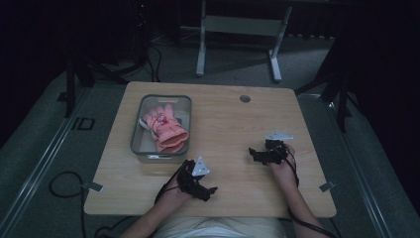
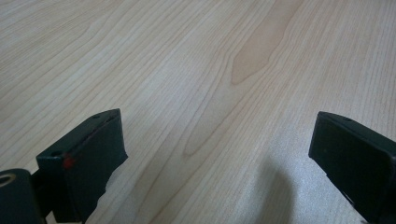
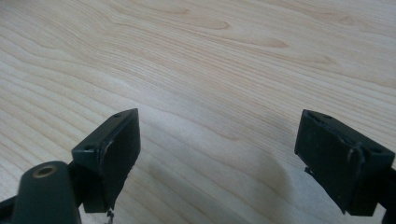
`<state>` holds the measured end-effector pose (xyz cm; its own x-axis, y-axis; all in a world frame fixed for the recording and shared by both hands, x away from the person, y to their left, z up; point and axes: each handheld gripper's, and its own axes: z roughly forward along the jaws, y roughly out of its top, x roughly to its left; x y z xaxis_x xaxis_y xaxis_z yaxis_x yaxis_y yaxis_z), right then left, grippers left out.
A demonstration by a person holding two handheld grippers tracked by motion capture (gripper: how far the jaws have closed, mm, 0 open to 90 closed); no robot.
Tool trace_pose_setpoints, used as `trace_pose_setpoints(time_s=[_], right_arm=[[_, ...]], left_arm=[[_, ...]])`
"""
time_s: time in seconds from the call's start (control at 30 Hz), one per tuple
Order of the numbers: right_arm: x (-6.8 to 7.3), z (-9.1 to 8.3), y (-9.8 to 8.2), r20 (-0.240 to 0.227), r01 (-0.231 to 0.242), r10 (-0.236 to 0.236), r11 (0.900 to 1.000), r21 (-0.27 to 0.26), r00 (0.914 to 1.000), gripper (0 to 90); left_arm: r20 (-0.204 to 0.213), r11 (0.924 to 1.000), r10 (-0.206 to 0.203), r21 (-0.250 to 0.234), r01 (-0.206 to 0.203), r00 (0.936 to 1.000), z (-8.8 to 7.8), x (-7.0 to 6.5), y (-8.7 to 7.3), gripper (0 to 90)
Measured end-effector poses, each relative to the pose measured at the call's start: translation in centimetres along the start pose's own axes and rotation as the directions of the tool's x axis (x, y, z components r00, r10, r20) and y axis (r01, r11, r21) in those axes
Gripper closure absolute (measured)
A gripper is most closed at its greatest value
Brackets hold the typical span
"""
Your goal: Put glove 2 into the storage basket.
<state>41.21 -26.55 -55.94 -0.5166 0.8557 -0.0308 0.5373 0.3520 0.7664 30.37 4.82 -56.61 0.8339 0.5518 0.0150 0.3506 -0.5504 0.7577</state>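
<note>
A pink glove [image 1: 166, 128] lies in a grey plastic bin [image 1: 140, 126] on the left half of the wooden table [image 1: 228, 119]. My left gripper [image 1: 212, 190] rests near the table's front edge, just right of the bin's near corner, with its jaws pointing right. In the left gripper view its jaws stand wide apart [image 2: 217, 149] over bare wood, open and empty. My right gripper [image 1: 251, 152] sits right of centre with its jaws pointing left. In the right gripper view its jaws are also spread [image 3: 217, 149] with nothing between them.
A round cable hole [image 1: 244, 98] sits near the table's far edge. Beyond the table stands a white metal frame [image 1: 237, 29] on the grey floor. Black cables [image 1: 64, 186] trail off the front left corner.
</note>
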Motion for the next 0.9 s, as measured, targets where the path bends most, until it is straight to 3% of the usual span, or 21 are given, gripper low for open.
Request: trace_pose_setpoints(time_s=[0.2,0.43,0.63,0.9], right_arm=[[-0.34,-0.14,-0.37,0.008,-0.010,0.010,1.000,-0.016,0.9999,13.9],[-0.51,-0.14,-0.59,0.017,-0.011,0.012,1.000,-0.020,0.9998,14.0],[-0.51,-0.10,-0.57,0.023,-0.008,0.009,1.000,-0.020,0.9997,14.0],[-0.44,-0.09,-0.56,0.028,-0.004,0.005,1.000,-0.015,0.9996,14.0]], left_arm=[[-0.013,0.9995,0.031,-0.006,-0.031,0.9994,-0.05,-0.48,-0.39,3.1],[-0.022,0.9988,0.027,-0.041,-0.028,0.9994,-0.36,-0.84,-0.79,3.1],[-0.036,0.9981,0.048,-0.037,-0.049,0.9982,-0.39,-1.01,-0.93,3.1],[-0.033,0.9982,0.038,-0.044,-0.040,0.9987,-0.43,-0.91,-1.02,3.1]])
